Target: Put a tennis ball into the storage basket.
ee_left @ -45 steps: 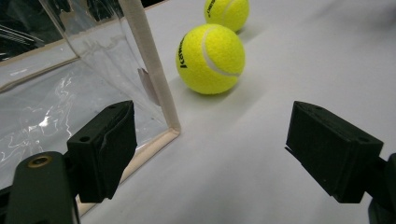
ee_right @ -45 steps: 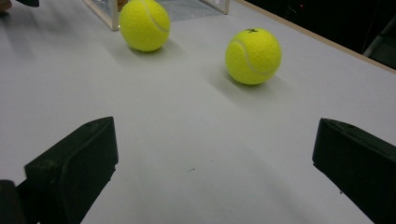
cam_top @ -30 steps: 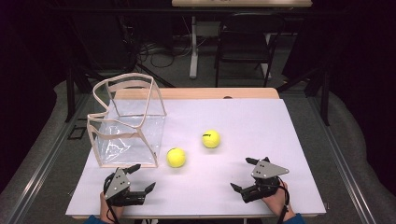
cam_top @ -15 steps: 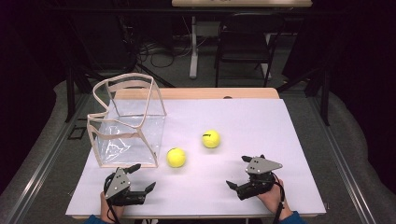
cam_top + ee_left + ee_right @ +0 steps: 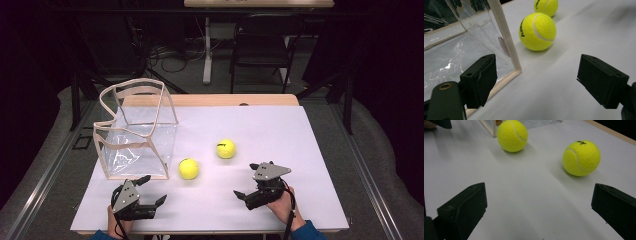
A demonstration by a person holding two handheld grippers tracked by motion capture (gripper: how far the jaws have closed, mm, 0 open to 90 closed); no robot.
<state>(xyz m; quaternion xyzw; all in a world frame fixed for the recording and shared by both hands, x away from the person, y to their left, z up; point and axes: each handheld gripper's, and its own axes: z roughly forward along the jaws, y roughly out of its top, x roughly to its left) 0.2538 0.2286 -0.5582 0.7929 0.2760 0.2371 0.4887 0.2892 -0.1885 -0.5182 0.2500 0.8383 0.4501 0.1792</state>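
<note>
— When checked from the high view against a second ago, shows a small leftward shift of the right gripper (image 5: 246, 180) and a turn toward two fuzzy yellow balls. Jaws spread wide, nothing between them. No change in the left gripper (image 5: 154, 190): parked by the near table edge, likewise gaping and empty.

— Meaning for the work?

— Probably lining up for a pick. Seems aimed between the nearer tennis ball (image 5: 189, 169) and the farther tennis ball (image 5: 226, 148), both resting untouched and apart on the white tabletop (image 5: 300, 130).

— And the container?

— Clear plastic tote bag (image 5: 142, 145) with beige trim, standing open-topped at the table's left. Nothing inside, as far as can be told through the film. Nearer tennis ball just beside its front corner, outside.

— Moving to the left gripper view?

— Same black jaws wide apart around bare table. Beige corner seam of the tote bag (image 5: 504, 37) straight ahead, nearer tennis ball (image 5: 537, 31) just past it, farther tennis ball (image 5: 546, 6) behind, at the top edge. Crinkled film, no contents.

— Right gripper view?

— Jaws far apart again, white surface between. Farther tennis ball (image 5: 581, 157) ahead to the right, nearer tennis ball (image 5: 512, 135) beyond to the left, close by the bag's corner. No ball bagged yet; nearly all of the job ahead.
</note>
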